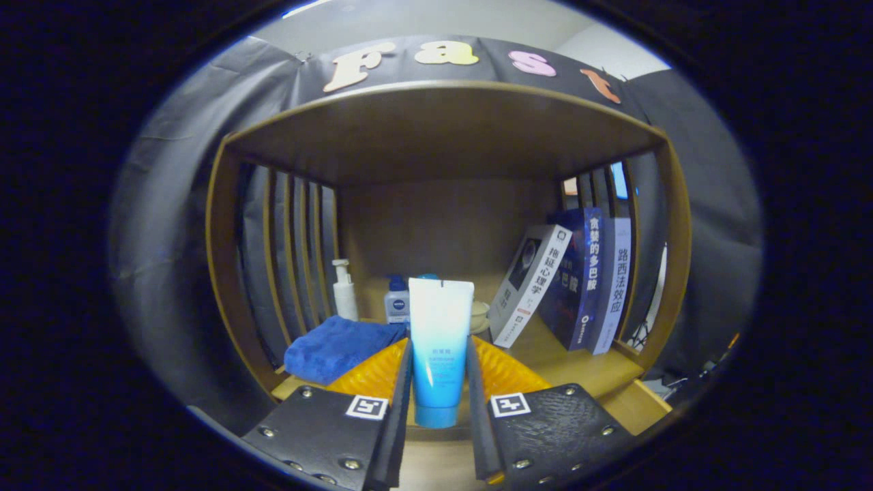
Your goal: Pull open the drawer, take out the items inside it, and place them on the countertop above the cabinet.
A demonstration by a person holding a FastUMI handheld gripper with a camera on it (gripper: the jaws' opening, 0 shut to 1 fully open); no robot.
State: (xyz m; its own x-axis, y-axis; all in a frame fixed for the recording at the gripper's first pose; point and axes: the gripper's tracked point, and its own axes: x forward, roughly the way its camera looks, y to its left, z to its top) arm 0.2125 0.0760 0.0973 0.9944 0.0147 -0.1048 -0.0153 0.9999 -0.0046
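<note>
A white-to-blue squeeze tube [438,344] stands cap-down between my fingers, and my gripper [439,368] is shut on it, both fingers pressing its sides. The tube hangs at the front of the wooden countertop [580,368], under the shelf's wooden roof. I cannot tell whether its cap touches the wood. A folded blue cloth [335,348] lies on the countertop just left of my left finger.
At the back of the countertop stand a white pump bottle [344,292], a small blue-capped bottle [397,300] and a pale round jar [480,315]. Three books [580,286] lean against the slatted right side. Slatted wooden walls close both sides.
</note>
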